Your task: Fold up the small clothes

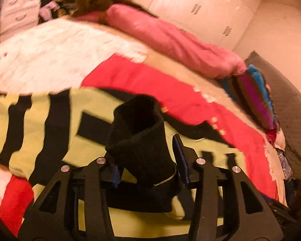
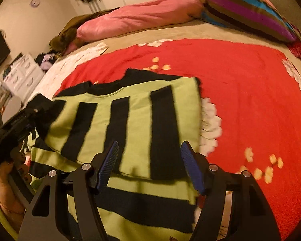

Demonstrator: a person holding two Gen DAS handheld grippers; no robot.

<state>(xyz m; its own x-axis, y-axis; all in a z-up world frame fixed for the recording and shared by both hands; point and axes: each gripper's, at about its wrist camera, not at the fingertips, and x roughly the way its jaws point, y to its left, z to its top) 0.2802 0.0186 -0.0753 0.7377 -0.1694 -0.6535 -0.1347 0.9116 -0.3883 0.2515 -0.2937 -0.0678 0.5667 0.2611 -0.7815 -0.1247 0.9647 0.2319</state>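
Two tongs: my left tongs clamp black cuff; right tongs gape over striped sweater, stripes running away toward bed's far edge.

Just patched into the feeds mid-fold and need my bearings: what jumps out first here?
The lime-green and black striped knit top lies spread across the red floral bedspread, directly under the open right tool. The left tool grips the top's black ribbed cuff, lifted above the fabric. At the far edge of the bed lie a long pink bolster pillow and a purple, blue and brown striped cushion.
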